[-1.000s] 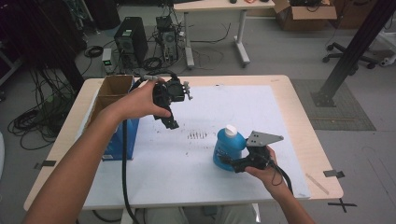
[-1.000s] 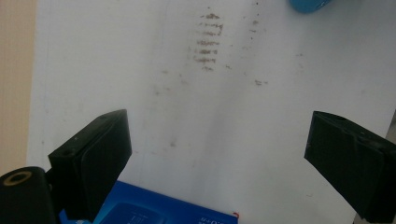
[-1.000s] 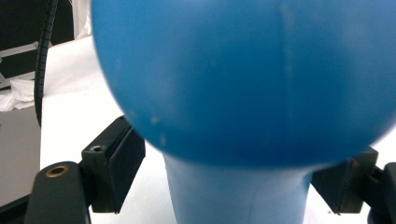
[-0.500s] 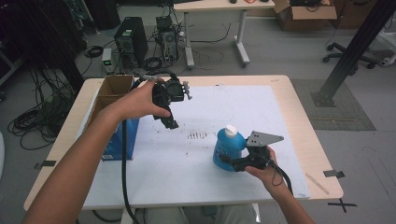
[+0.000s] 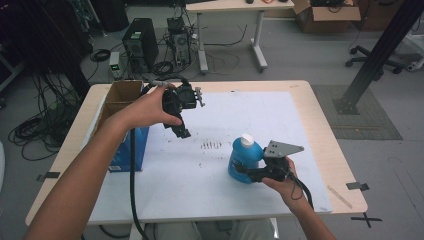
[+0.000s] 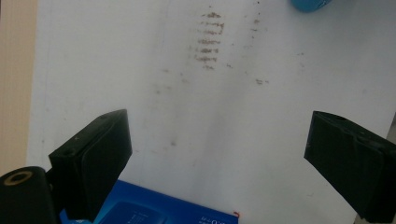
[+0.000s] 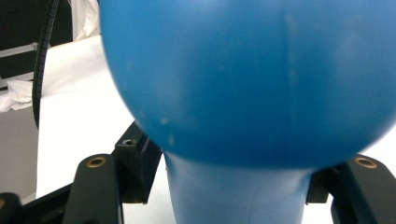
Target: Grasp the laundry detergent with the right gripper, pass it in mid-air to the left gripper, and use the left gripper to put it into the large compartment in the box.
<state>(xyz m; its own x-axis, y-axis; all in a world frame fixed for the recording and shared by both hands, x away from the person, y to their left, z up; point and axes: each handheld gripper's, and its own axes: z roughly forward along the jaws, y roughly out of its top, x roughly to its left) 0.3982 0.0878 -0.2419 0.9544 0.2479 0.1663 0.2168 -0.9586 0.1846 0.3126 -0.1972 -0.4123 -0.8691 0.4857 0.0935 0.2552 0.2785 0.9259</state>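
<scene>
A blue bottle [image 5: 243, 159] with a white cap [image 5: 247, 140] stands on the white sheet [image 5: 260, 110] at the front right. My right gripper [image 5: 241, 173] reaches it from the right, low on its body. In the right gripper view the bottle [image 7: 243, 70] looms close, and its narrow lower part sits between the jaws, whose pads [image 7: 140, 172] press on both sides. These jaws have just been closing. My left gripper [image 5: 181, 131] hangs above the sheet's left part, pointing down, with its jaws wide apart over bare paper [image 6: 219, 158].
An open cardboard box [image 5: 120, 97] stands at the table's left edge, with a blue box [image 5: 127, 150] in front of it, also seen under the left jaw [image 6: 154, 212]. Dark smudge marks [image 5: 212, 145] lie mid-sheet. Tape strips sit near the table's right edge [image 5: 356, 186].
</scene>
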